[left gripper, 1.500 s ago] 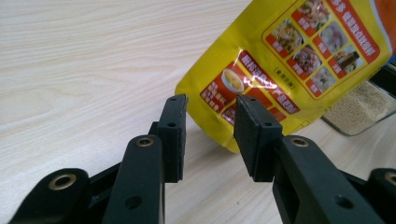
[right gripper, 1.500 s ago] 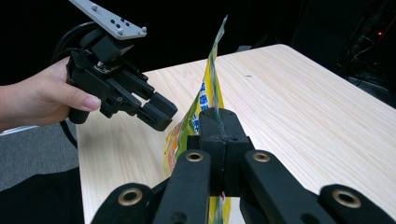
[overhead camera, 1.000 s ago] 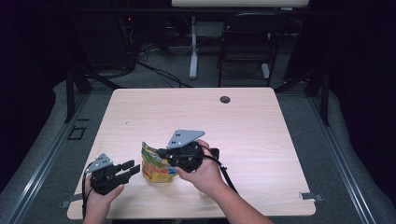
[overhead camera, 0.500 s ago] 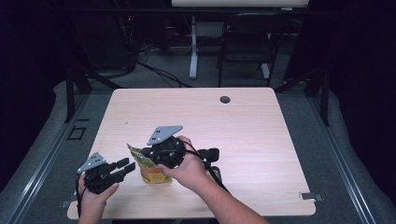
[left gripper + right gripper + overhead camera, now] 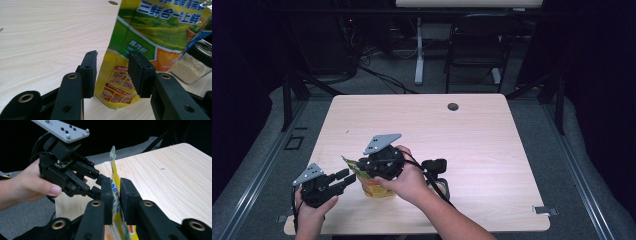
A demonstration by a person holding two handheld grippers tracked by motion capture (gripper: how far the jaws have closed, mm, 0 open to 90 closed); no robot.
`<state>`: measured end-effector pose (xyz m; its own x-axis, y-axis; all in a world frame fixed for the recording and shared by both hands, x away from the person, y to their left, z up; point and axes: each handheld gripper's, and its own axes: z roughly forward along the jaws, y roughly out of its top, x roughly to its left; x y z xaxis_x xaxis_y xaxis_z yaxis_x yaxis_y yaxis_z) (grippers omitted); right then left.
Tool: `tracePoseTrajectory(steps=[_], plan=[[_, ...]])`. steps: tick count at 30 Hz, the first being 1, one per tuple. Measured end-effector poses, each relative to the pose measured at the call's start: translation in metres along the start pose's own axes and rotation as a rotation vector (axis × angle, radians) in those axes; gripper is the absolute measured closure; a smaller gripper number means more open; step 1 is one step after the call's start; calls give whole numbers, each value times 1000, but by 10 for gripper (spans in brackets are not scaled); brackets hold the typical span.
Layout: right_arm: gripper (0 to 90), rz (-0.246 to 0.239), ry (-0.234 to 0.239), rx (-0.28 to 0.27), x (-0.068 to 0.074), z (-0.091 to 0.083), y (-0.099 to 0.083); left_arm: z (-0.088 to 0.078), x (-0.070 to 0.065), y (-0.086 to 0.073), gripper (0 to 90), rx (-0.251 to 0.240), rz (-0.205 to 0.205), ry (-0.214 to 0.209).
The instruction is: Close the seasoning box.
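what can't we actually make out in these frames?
- Yellow-green printed foil pouch, high view: mostly hidden by the right gripper and hand; print too small to read.
- Same pouch, left gripper view: top cut off by the frame edge.
- Clear glass jar of pale granules, left gripper view: cut off at the right edge, lid unclear.
- Pouch bottom, right gripper view: hidden behind the jaws.

The high view looks forward and down over the whole counter [image 5: 492, 150] from afar. The left gripper view sits low, close to a seasoning pouch [image 5: 140, 50]. The right gripper view faces back across that pouch [image 5: 115, 187] toward the left gripper [image 5: 100, 183]. All three views share the pouch.
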<state>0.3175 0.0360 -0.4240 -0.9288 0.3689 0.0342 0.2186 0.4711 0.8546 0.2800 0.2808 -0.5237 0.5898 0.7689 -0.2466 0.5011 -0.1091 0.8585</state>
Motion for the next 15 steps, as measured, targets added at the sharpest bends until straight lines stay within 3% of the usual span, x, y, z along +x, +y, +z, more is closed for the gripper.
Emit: tracePoseTrajectory(steps=[15], plan=[[744, 6, 4, -55, 3, -13, 4, -3, -3, 3, 593, -23, 4, -3]])
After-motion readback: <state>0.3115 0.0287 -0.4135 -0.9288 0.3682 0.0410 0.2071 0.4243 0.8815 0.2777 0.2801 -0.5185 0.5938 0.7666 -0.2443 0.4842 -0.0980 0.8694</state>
